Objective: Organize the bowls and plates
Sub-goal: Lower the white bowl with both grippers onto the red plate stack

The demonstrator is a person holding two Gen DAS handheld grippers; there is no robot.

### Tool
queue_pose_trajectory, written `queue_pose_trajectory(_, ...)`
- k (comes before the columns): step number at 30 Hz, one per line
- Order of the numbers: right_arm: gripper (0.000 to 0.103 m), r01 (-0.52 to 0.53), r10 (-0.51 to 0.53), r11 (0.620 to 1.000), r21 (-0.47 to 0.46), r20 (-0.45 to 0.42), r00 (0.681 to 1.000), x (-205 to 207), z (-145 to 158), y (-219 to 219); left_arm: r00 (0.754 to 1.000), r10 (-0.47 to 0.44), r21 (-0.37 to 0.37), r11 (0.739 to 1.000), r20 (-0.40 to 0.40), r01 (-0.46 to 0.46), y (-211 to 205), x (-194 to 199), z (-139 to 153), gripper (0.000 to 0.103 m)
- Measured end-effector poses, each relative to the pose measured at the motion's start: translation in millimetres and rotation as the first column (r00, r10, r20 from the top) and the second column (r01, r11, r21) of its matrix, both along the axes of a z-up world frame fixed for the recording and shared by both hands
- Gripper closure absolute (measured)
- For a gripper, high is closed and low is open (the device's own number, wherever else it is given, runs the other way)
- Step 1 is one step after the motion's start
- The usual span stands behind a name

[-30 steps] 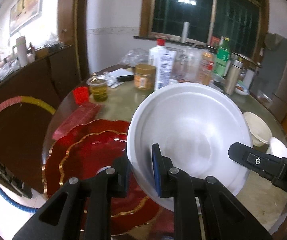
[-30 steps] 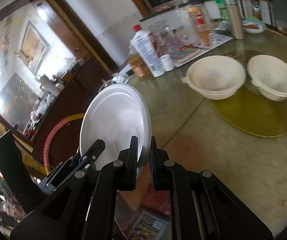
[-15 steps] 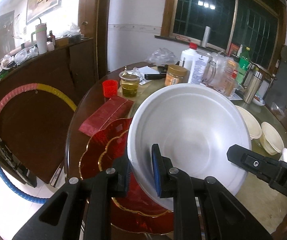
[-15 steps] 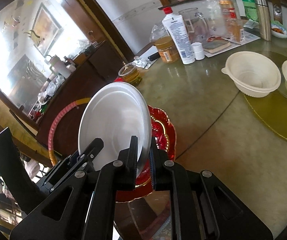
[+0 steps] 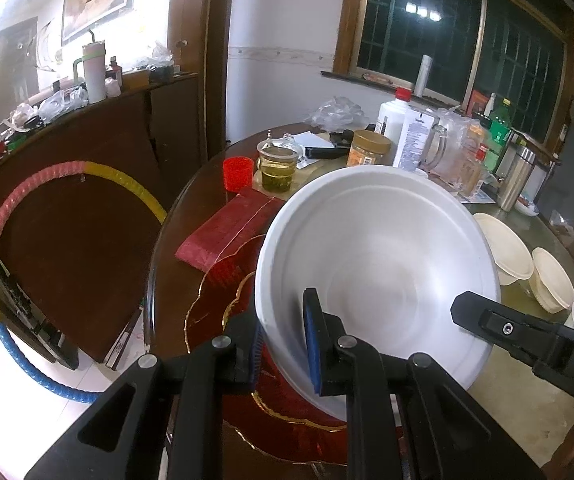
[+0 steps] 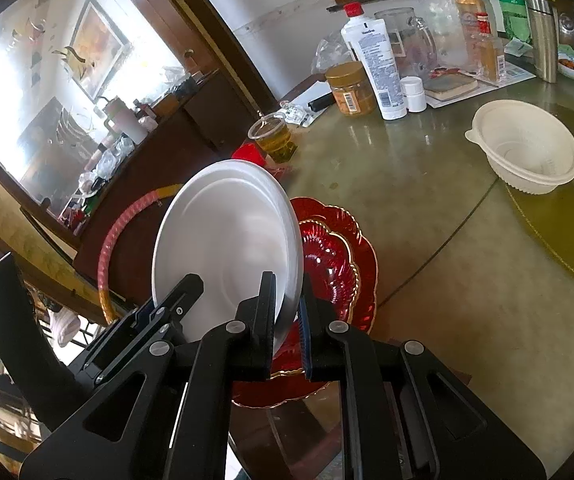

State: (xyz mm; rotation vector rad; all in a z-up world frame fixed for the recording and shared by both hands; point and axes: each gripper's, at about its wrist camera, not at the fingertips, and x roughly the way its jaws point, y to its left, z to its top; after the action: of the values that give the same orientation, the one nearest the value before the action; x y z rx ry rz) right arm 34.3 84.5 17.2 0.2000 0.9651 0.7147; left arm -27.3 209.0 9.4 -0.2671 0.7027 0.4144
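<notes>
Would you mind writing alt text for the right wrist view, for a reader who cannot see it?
The right hand-held gripper is shut on the rim of a tilted white plate, held above red gold-edged plates near the edge of a table. Two cream bowls sit to the right, with bottles and jars behind.

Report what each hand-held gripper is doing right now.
Left hand-held gripper: closed on the rim of the round white plastic plate.
Right hand-held gripper: closed on the same plate's opposite rim.
</notes>
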Motion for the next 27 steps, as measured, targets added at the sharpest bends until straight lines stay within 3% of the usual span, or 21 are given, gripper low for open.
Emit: queue_pose_trajectory(27, 0.093, -0.029, 0.025, 0.998, -0.048, -0.082, 0.996, 9.5, -29.2, 15.6, 0.996, 0.000, -0.016, 1.000, -0.088, -0.001, 11.3, 5.3, -24.9, 0.086)
